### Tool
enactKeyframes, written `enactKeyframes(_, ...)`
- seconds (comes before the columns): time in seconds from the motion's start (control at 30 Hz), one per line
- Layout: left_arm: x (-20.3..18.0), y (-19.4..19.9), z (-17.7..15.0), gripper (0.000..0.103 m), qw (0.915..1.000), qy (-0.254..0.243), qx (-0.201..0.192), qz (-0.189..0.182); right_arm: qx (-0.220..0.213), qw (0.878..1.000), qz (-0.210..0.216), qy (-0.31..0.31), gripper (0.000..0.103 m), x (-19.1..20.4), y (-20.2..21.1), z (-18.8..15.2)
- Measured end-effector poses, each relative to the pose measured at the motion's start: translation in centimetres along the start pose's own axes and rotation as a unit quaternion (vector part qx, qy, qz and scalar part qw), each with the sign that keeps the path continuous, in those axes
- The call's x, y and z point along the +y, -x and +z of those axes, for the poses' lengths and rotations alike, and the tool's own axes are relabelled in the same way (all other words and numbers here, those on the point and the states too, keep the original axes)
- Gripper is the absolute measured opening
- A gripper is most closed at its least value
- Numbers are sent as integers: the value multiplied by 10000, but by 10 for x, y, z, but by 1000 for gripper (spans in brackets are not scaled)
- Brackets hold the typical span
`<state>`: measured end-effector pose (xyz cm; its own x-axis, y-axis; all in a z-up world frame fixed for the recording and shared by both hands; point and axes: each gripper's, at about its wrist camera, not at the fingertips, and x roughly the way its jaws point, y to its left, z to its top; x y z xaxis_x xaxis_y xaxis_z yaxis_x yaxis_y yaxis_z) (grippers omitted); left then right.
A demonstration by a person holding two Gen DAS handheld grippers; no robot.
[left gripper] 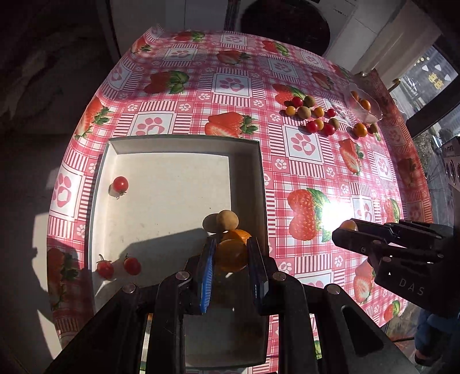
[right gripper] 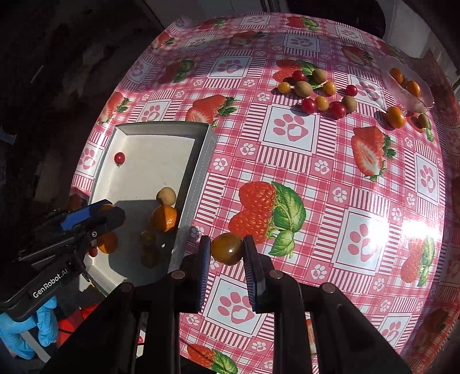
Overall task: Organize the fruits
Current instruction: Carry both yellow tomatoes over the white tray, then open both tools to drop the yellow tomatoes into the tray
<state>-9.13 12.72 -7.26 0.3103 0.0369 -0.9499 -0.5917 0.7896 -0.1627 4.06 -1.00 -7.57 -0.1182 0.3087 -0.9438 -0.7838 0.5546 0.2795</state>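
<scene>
A white tray [left gripper: 184, 138] lies on the left of the table and holds red cherry tomatoes [left gripper: 120, 183], a brown longan [left gripper: 227, 220] and an orange [left gripper: 237, 234]. My left gripper [left gripper: 230, 253] is shut on an orange fruit [left gripper: 231, 256] above the tray's right side; it also shows in the right wrist view [right gripper: 106, 218]. My right gripper [right gripper: 225, 247] is shut on a yellow cherry tomato [right gripper: 226, 248] above the tablecloth, right of the tray [right gripper: 198, 164]. It shows in the left wrist view [left gripper: 346, 230].
A cluster of loose tomatoes, kumquats and kiwi berries [right gripper: 316, 92] lies at the far right of the strawberry-print tablecloth [right gripper: 287, 161]. A clear glass dish [right gripper: 411, 86] with two orange fruits stands beyond it near the table's edge. A washing machine [left gripper: 287, 26] stands behind the table.
</scene>
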Motion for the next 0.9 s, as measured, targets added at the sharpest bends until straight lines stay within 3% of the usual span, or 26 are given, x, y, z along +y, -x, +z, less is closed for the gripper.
enactKeyframes(0.37,55,-8,5,23,9993,319,-10,214,159,9987,146,455,25,52,-23,31)
enactKeyframes(0.9,73,-72,33,23,9972,233,465,542,711,9956,-73,598,25,71,-107,82)
